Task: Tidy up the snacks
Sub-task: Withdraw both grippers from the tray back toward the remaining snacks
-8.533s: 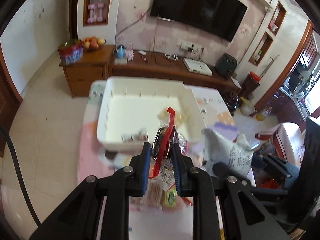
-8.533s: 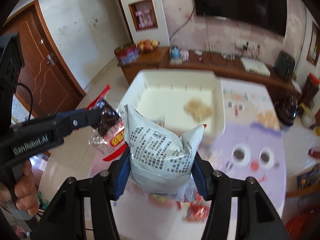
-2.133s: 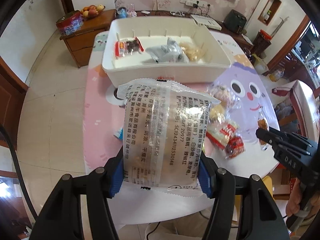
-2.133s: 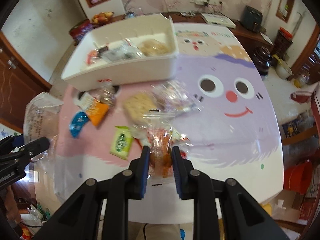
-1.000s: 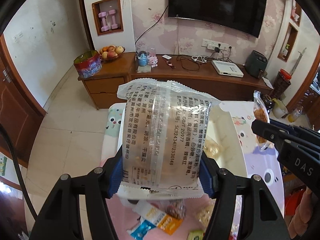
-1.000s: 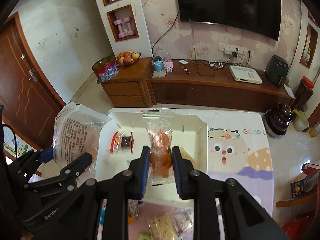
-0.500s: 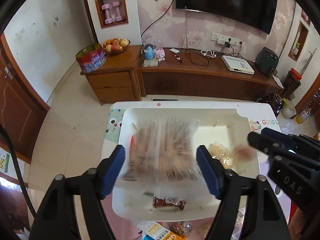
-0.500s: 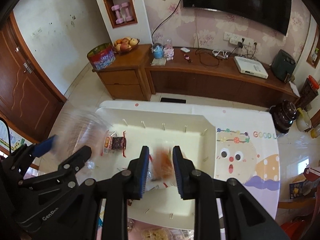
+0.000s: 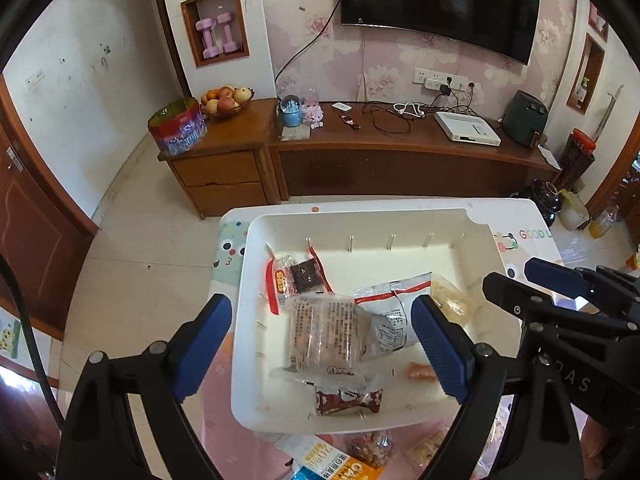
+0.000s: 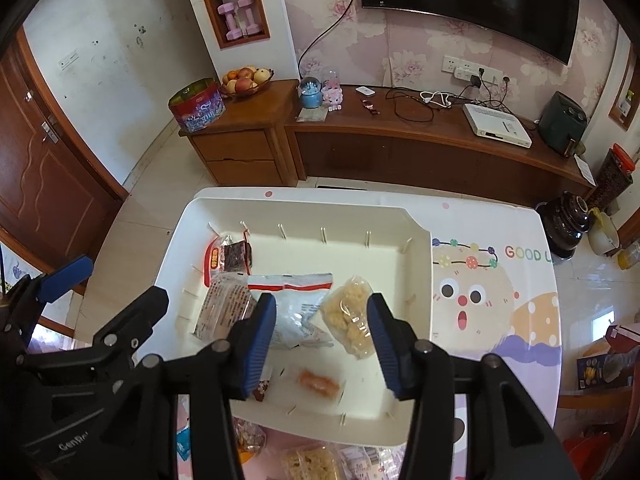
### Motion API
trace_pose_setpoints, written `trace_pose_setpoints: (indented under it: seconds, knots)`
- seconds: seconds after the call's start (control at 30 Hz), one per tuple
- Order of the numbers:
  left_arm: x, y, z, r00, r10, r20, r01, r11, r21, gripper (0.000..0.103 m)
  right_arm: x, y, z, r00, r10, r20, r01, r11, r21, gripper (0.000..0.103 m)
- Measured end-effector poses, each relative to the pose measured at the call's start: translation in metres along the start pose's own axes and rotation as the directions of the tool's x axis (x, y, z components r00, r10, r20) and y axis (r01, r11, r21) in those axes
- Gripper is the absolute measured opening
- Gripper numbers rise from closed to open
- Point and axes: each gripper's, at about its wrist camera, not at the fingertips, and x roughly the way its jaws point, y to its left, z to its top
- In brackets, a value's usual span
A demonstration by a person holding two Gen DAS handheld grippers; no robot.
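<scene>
A white bin (image 9: 244,308) (image 10: 420,280) stands on the table and holds several snack packs. The big clear printed pack (image 9: 324,336) (image 10: 224,308) lies in it beside a white and red bag (image 9: 392,312) (image 10: 296,304). A small orange snack (image 9: 420,372) (image 10: 318,382) lies near the front wall. A red pack (image 9: 296,276) (image 10: 230,258) is at the back left. My left gripper (image 9: 320,344) hangs open and empty above the bin. My right gripper (image 10: 322,344) is open and empty above it too, and it also shows in the left wrist view (image 9: 532,284).
More loose snacks (image 9: 340,460) (image 10: 308,464) lie on the cartoon tablecloth (image 10: 480,288) in front of the bin. A yellowish crisp pack (image 10: 352,320) is in the bin's right part. A wooden TV cabinet (image 9: 360,152) stands beyond the table.
Both grippers have opened over the bin. The big clear pack dropped from the left one and the orange snack from the right one; both now lie in the bin.
</scene>
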Motion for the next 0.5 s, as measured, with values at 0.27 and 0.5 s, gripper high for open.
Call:
trace_pose_setpoints:
  seconds: [0.27, 0.5]
  knots:
    - [-0.011, 0.000, -0.008, 1.000, 0.011, -0.002, -0.011, 1.000, 0.017, 0.091, -0.014, 0.004, -0.009, 1.000, -0.007, 0.009, 0.007, 1.000, 0.014, 0.048]
    - [-0.020, 0.004, -0.016, 1.000, -0.017, -0.025, 0.018, 1.000, 0.018, 0.091, -0.029, 0.007, -0.022, 1.000, -0.027, 0.016, 0.027, 0.999, 0.026, 0.048]
